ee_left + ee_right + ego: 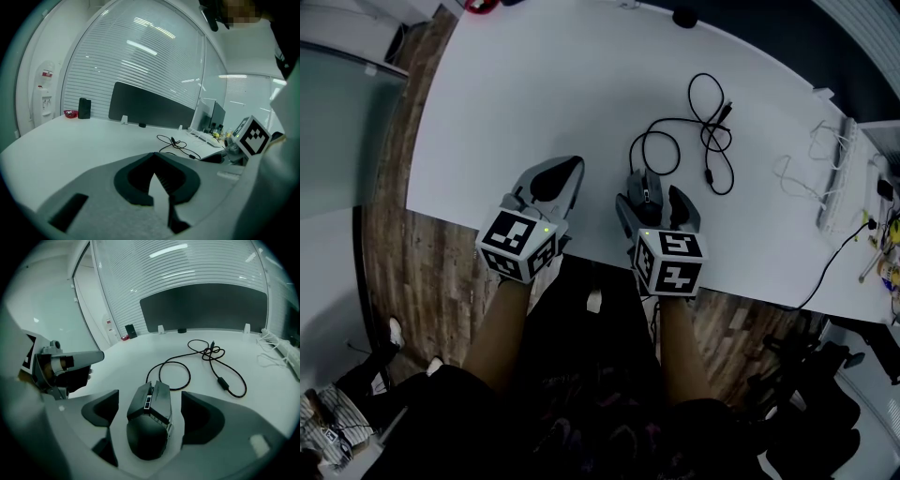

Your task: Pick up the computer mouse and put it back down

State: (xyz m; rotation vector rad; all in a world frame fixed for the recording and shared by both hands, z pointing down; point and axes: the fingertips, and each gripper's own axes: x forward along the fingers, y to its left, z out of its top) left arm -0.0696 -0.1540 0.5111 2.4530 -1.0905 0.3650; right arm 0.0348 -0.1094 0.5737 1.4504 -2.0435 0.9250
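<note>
here the dark, angular plastic computer mouse (149, 427) lies on the white worktop (516, 103) near its front edge, untouched between the right gripper's (151, 405) wide-open jaws. the left gripper (157, 164) is closed and empty. this is probably the grasp step: next, close squarely on the mouse's sides.

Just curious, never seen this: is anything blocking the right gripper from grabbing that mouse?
Nothing visible does. The mouse lies on the table between the right gripper's open jaws; its cable trails away beyond.

Dark corded computer mouse (149, 425) on table (117, 366)
</note>
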